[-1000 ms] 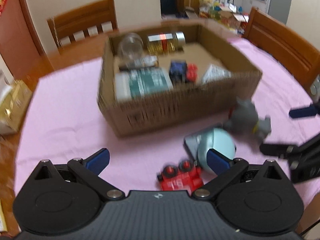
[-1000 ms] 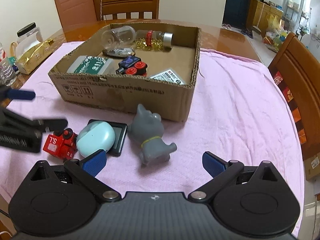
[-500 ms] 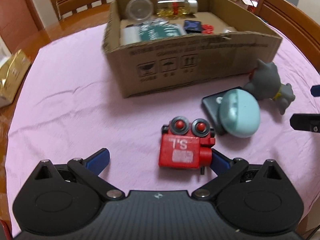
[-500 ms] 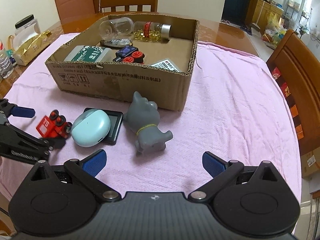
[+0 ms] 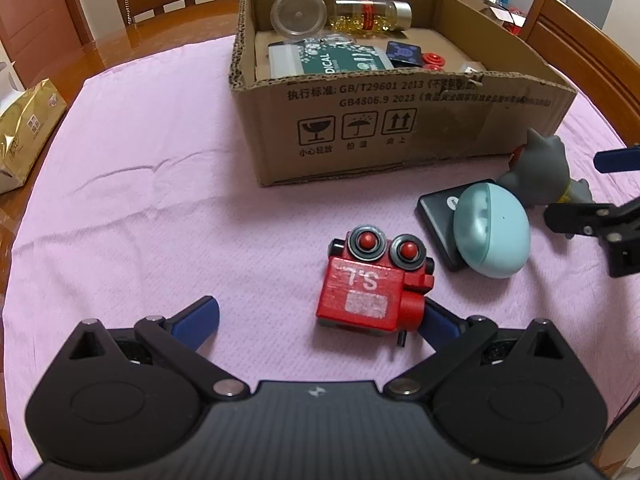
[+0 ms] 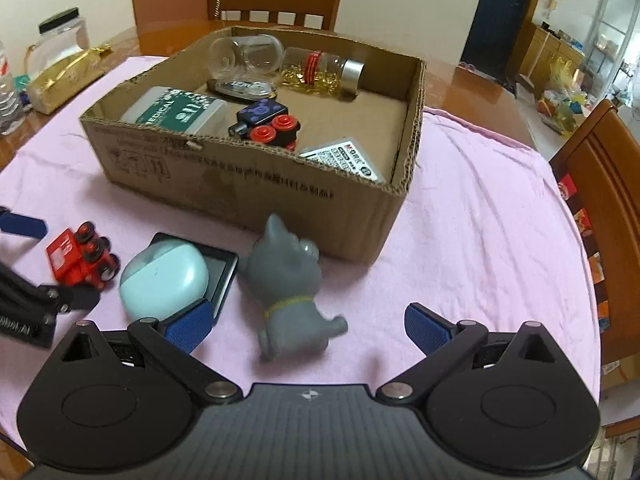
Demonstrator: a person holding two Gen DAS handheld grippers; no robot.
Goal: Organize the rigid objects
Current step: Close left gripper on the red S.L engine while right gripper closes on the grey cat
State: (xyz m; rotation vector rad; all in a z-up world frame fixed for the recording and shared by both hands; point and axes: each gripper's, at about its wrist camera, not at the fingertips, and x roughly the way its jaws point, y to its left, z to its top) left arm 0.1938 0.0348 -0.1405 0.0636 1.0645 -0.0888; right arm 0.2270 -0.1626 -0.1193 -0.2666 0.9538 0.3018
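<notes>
Both tongs spread wide: left tongs (image 5: 316, 320) straddle the boxy red toy train (image 5: 370, 284), right tongs (image 6: 308, 326) the rubbery grey cat figure (image 6: 286, 284), corrugated cardboard box (image 6: 256, 192) at twelve o'clock on the pink-clothed desk (image 6: 480, 216).

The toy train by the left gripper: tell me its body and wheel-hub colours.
The toy train has a red body and red wheel hubs ringed in grey, seen best in the left wrist view.

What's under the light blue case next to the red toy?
The light blue case rests partly on a flat black device, whose edges stick out toward the cardboard box. The rest of the device is covered.
</notes>
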